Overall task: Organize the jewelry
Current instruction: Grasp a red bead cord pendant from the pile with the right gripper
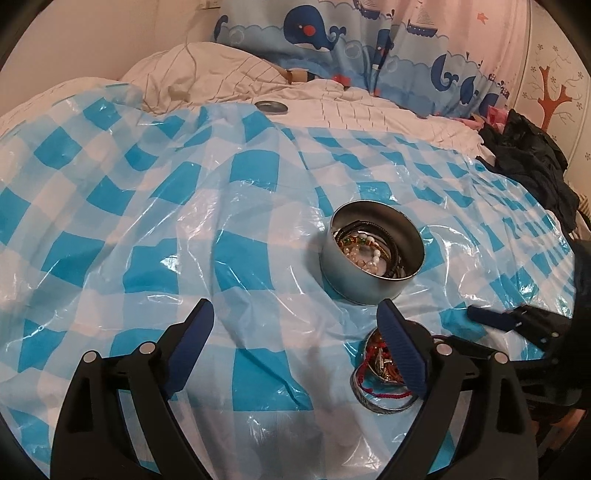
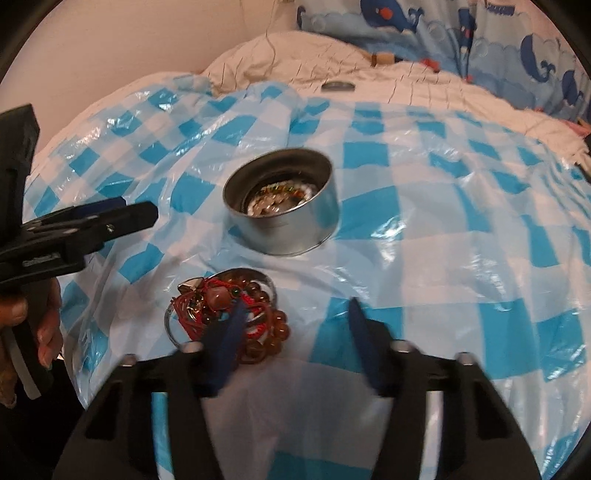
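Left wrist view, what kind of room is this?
Most likely a bedroom. The work surface is a bed: a rumpled white quilt and pillow lie under the blue checked plastic sheet, with a whale-print curtain behind.

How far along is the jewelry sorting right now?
Partly done: the open round tin already holds pearl beads and dark bangles. Nothing is in hand; the left claw and right claw are both open and empty. Left: the tangled pile of jewelry beside the tin, and the lid lying far back.
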A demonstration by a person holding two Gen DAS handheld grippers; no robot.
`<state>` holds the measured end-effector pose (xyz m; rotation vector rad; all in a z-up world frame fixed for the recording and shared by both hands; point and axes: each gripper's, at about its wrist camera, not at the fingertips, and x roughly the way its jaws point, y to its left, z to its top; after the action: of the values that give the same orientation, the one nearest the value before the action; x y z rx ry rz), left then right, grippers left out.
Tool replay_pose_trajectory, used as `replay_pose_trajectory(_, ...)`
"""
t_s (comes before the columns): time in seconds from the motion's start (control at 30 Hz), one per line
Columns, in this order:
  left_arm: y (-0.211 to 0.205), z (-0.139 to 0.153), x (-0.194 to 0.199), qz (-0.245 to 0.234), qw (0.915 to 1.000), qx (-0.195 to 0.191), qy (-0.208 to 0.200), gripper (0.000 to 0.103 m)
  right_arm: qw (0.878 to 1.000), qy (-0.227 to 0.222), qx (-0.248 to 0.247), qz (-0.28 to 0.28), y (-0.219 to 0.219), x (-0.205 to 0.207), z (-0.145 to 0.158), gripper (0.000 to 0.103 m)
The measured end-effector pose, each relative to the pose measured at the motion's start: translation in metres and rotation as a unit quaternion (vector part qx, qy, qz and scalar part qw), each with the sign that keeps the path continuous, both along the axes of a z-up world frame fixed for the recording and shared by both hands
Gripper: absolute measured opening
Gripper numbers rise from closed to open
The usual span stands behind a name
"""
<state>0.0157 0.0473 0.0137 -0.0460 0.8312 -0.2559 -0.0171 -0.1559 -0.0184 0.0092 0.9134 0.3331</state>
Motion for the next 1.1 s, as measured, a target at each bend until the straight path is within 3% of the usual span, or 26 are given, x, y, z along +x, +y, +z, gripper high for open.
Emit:
replay_pose_trajectory(0.07,-0.001,0.001,-0.001,-0.003,1.0,0.003,-0.002,0.086,1.0,0.01,-0.01,0.011,0.007,0.003,-0.005,0.01)
replay_pose_trajectory(0.17,0.001,0.003,-0.001,-0.001,1.0,0.002,-0.004,0.086,1.0,0.01,0.001,0.022,0.007,0.0,-0.003,0.003)
replay_pose_trajectory(0.33,0.002,0.004,-0.001,0.005,1.0,-0.004,-0.003,0.087,0.998,-0.026,0.051,0.005,-0.017,-0.011,0.023,0.003)
replay_pose_trajectory(0.47,-0.004,0.0,-0.003,-0.003,1.0,0.004,0.0,0.088,0.996,-0.051,0.063,-0.025,-0.041,-0.018,0.039,0.003)
replay_pose_trajectory(0.67,-0.012,-0.006,-0.001,-0.01,0.9999,0.01,0.008,0.088,0.996,-0.033,0.064,-0.06,-0.066,-0.015,0.033,0.003)
replay_pose_trajectory(0.77,-0.016,-0.007,0.0,-0.014,0.9998,0.012,0.01,0.088,0.995,-0.002,0.083,-0.056,-0.07,-0.011,0.024,0.003)
replay_pose_trajectory(0.8,-0.016,-0.008,0.0,-0.015,0.9998,0.012,0.01,0.088,0.995,0.003,0.087,-0.054,-0.07,-0.011,0.021,0.005)
replay_pose_trajectory(0.83,-0.016,-0.008,0.0,-0.016,0.9997,0.013,0.011,0.088,0.995,0.01,0.089,-0.052,-0.067,-0.01,0.017,0.023)
replay_pose_trajectory(0.87,-0.016,-0.009,0.0,-0.016,0.9997,0.014,0.011,0.088,0.994,0.013,0.09,-0.051,-0.065,-0.009,0.014,0.055)
replay_pose_trajectory(0.9,-0.016,-0.009,0.0,-0.017,0.9997,0.015,0.012,0.088,0.994,0.009,0.098,-0.053,-0.062,-0.008,0.013,0.066)
replay_pose_trajectory(1.1,-0.01,-0.009,0.001,-0.013,0.9998,0.011,0.014,0.088,0.99,0.019,0.125,-0.054,-0.044,0.011,0.002,0.069)
